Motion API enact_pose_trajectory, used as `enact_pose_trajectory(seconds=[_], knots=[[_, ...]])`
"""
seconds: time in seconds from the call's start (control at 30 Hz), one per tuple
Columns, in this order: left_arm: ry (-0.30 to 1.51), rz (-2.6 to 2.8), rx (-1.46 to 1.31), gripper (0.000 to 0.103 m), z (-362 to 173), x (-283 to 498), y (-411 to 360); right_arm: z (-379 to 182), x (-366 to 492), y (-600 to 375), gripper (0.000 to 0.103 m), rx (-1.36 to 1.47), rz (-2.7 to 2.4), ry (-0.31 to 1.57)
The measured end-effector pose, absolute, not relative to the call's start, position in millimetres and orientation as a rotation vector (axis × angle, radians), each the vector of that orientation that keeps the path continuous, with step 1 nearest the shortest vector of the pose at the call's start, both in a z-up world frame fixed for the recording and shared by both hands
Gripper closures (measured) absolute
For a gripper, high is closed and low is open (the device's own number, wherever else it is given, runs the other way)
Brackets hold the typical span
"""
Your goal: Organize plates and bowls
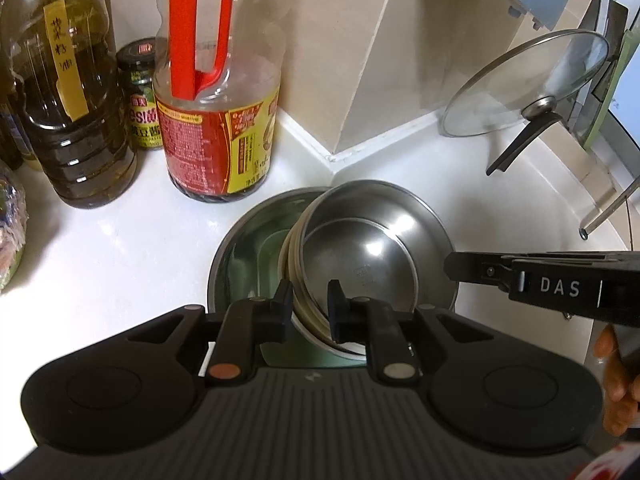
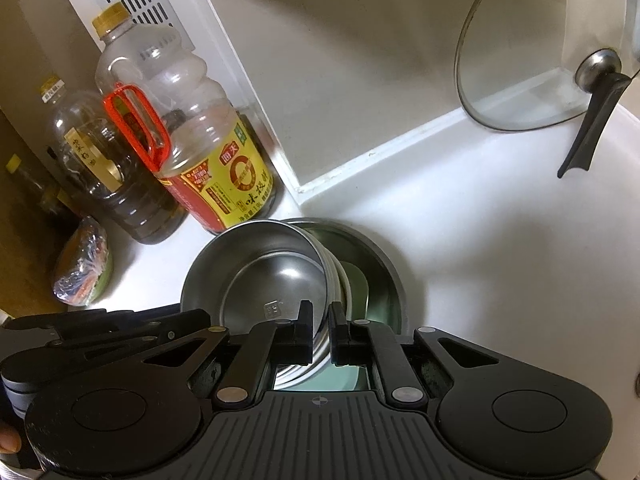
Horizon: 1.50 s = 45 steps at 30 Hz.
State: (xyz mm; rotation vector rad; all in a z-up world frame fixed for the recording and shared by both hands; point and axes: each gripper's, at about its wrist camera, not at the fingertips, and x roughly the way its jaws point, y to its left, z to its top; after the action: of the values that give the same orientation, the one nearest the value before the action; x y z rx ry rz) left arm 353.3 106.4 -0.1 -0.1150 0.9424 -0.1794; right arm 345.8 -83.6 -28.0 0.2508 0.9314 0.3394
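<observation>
Fingers came first to the eye: the left gripper [image 1: 310,304] had its black pads narrowed onto the near rim of a tilted stack of steel bowls [image 1: 360,248], and the right gripper [image 2: 320,332] was pinched almost shut on the rim of that same stack [image 2: 272,276] from the other side. The stack leaned on edge inside a larger steel basin [image 1: 244,248], which sat on the white counter [image 1: 120,248] close to the wall's corner.

I judged the step to be nesting the small bowls into the basin, near its end. What was left, I thought, called for lowering the stack until it lay flat, then easing both pairs of pads off the rims without dragging them.

Room was tight on one side: a soy sauce bottle [image 1: 216,120] with a red handle stood just beyond the basin, an oil bottle [image 1: 68,112] and a small jar [image 1: 140,96] beside it. A glass lid [image 1: 528,84] leaned against the wall, well apart. The counter between lid and basin lay open.
</observation>
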Motion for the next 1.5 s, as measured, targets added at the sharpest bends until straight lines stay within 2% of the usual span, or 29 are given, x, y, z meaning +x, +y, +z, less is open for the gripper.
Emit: enact_pose_trajectory(seconds=[0.3,0.47,0.53,0.83,1.17,1.5], knots=[[0.884,-0.144,-0.092,0.088,16,335,104,-22,330,-87,0.092,0.244,0.354,0.891],[0.814,-0.115,-0.042,0.087,29,310,101,-15,306,-94,0.066,0.252,0.392,0.825],[0.779,-0.099,-0.011,0.087,35,297,98,-12,291,-96,0.062,0.242,0.416,0.788],[0.685,-0.088,0.033,0.087,52,222,85,-11,209,-116,0.06,0.241,0.443,0.633],[0.729,-0.084,-0.01,0.087,35,140,57,-38,137,-145,0.06,0.271,0.44,0.689],[0.781,-0.069,-0.022,0.087,14,92,39,-65,89,-161,0.06,0.297,0.419,0.75]])
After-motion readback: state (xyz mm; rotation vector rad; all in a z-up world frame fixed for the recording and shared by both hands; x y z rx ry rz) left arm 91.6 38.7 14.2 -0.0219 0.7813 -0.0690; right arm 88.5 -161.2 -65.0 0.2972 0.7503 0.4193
